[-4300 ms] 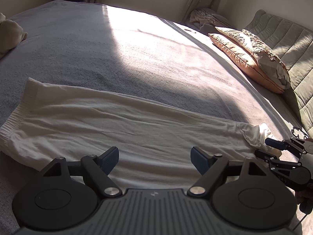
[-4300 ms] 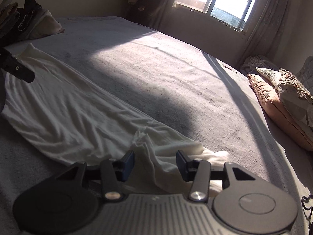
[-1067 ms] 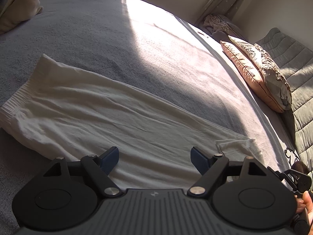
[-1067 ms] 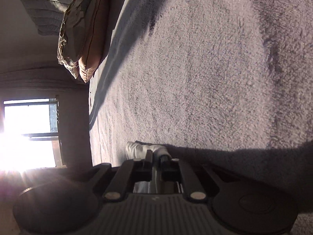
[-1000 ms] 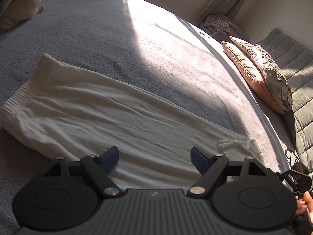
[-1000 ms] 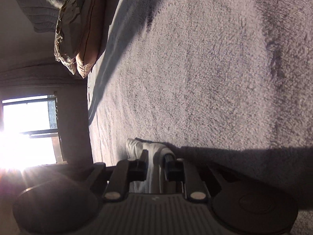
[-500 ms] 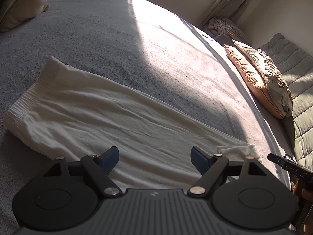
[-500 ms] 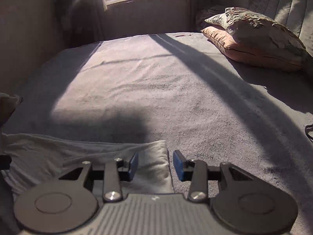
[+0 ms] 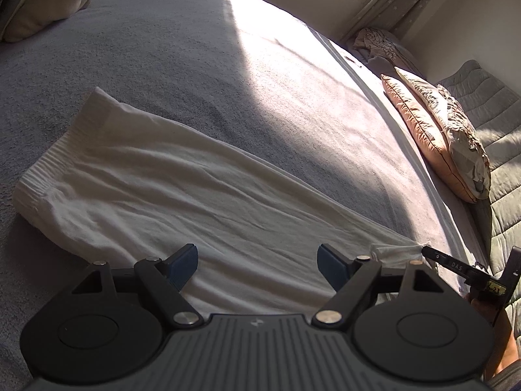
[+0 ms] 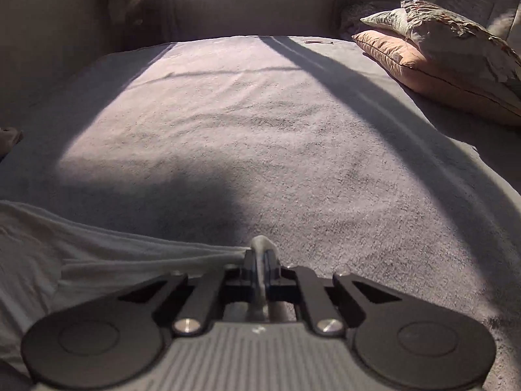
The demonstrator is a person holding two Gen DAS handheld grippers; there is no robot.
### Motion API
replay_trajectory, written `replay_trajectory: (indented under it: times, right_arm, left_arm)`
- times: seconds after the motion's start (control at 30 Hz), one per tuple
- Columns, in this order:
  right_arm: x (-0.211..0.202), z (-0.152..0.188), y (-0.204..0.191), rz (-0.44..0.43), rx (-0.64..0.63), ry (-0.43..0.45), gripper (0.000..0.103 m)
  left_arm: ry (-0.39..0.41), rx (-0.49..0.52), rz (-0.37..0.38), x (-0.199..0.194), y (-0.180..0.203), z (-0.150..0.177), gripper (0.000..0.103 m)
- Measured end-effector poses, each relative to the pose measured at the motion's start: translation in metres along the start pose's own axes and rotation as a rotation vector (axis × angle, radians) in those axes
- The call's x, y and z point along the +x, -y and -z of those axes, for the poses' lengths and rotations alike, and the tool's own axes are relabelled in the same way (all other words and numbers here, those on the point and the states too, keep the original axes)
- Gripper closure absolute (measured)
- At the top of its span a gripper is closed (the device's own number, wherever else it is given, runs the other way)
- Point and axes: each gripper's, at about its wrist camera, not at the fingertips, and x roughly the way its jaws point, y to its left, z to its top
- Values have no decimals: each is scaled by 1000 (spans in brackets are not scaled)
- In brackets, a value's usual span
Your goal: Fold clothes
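The white garment (image 9: 182, 195) lies stretched flat across the lower half of the left wrist view, on the grey bed (image 9: 202, 65). Half a second ago the right gripper (image 10: 260, 265) hung spread above the narrow end; now its fingers are pressed together, pinching that bunched corner. The left gripper (image 9: 259, 262) hovers with fingers spread, empty. That end looks ready to be carried over.

right tool (image 10: 260, 265) | was open, now clamped on garment (image 10: 97, 260) corner
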Motion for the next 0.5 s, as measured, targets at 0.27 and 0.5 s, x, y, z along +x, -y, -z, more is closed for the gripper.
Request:
replay_trajectory:
  times: [0.27, 0.5]
  right_arm:
    - [-11, 16, 49, -32, 379, 119, 99]
    - [-16, 19, 59, 50, 465, 105, 99]
  left_arm:
    - [21, -28, 1, -7, -8, -9, 20]
    - [92, -113, -32, -28, -36, -29, 20]
